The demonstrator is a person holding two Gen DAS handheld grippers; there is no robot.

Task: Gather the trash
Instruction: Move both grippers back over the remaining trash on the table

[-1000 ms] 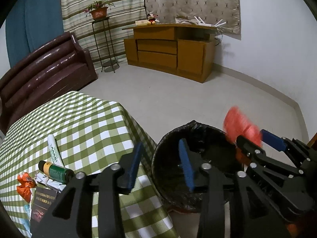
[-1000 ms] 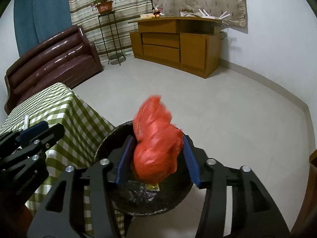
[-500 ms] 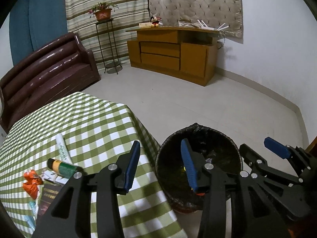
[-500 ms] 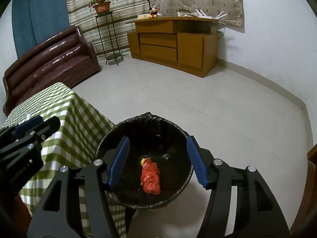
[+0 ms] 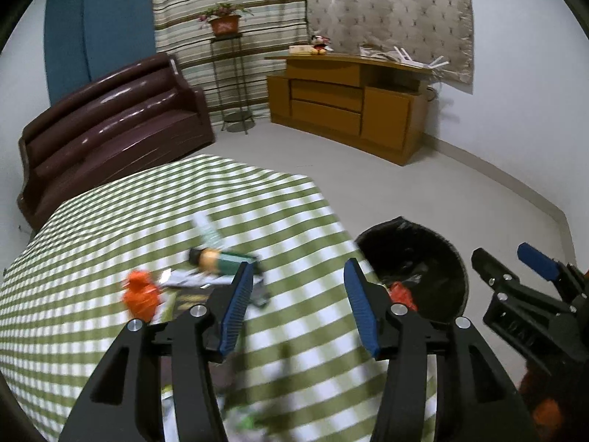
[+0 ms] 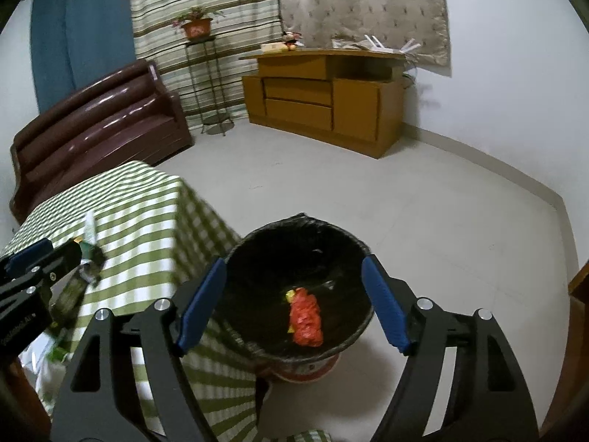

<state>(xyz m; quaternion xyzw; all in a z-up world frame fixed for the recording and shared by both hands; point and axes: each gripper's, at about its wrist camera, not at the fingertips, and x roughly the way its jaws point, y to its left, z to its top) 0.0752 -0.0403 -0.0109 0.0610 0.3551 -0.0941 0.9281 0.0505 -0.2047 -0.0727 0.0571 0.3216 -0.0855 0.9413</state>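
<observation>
The red bag point(image 6: 305, 316) lies at the bottom of the black-lined bin point(image 6: 257, 254) on the floor, just beside the corner of the counter point(image 5: 110, 221) with the green checked cloth. The right gripper point(image 6: 291, 305) hangs above the bin with its jaws wide and nothing between them; they have just been opening further. The left gripper point(image 5: 298, 305) is over the counter's near corner, jaws moderately apart and likewise just been opening, also empty. What is left to collect sits on the cloth: a crumpled orange scrap point(image 5: 141, 293), a green bottle point(image 5: 221, 259) lying on its side, a pale tube point(image 5: 208, 232) beyond it, and some flat packets point(image 5: 187, 280) that are too blurred to make out. The likeliest trouble is the bottle: being round and on its side, it may roll toward the counter's edge if a finger nudges it instead of straddling it. The flat packets look hard to pinch, and a low approach could snag and drag the cloth, shifting everything on it. The two grippers work close together near the bin, so a hurried swing could knock them together or tip the bin.
</observation>
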